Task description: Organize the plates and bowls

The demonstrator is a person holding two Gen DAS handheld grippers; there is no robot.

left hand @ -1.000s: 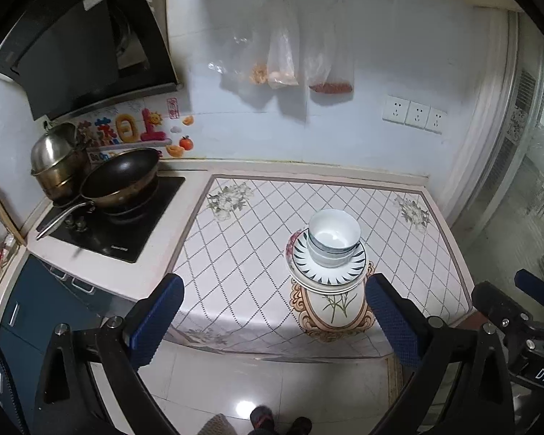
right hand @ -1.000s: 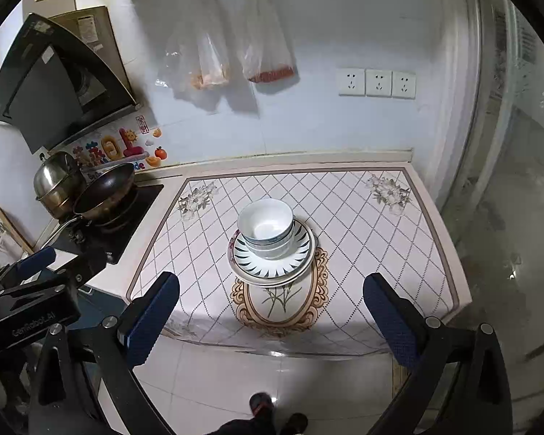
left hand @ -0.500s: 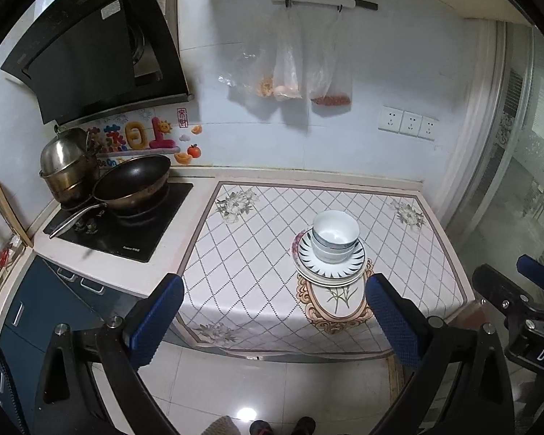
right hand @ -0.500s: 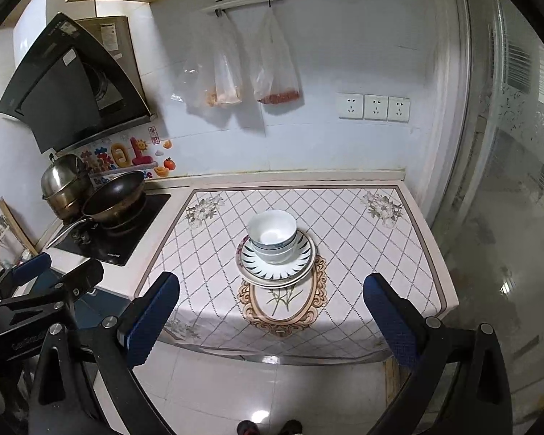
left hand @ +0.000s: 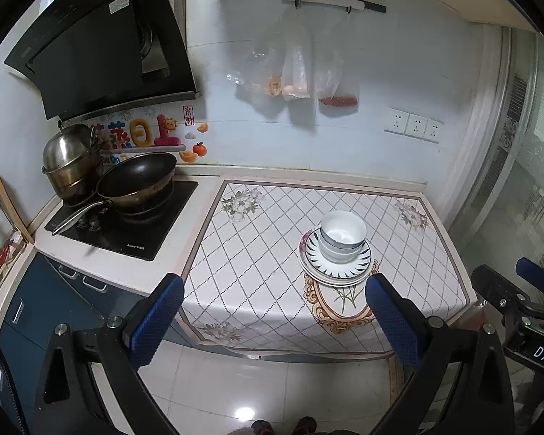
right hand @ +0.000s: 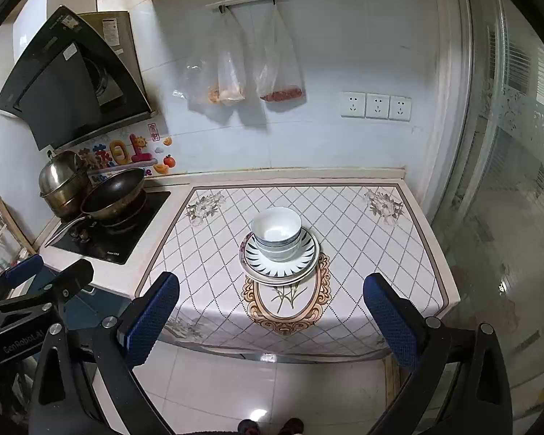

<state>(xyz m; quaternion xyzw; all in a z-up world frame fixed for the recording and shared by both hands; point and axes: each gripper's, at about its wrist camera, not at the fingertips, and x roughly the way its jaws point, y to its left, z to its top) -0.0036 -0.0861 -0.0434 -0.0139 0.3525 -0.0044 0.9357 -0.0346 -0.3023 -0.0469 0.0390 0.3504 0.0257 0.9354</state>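
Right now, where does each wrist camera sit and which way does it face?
Left wrist: behind the open left claw, above the floor, facing the counter; the stacked bowls lie right of centre; the right claw's frame shows at right.
Right wrist: behind the open right claw, same heading; the bowls lie near centre; the left claw's frame shows at left.
Shared: bowls on plates, wok, hanging bags, shoes.

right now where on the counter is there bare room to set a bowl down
Bare cloth lies left of the stacked white bowls on plates, toward the black cooktop, and right of them toward the counter edge. The cooktop is crowded: dark wok, steel pot.
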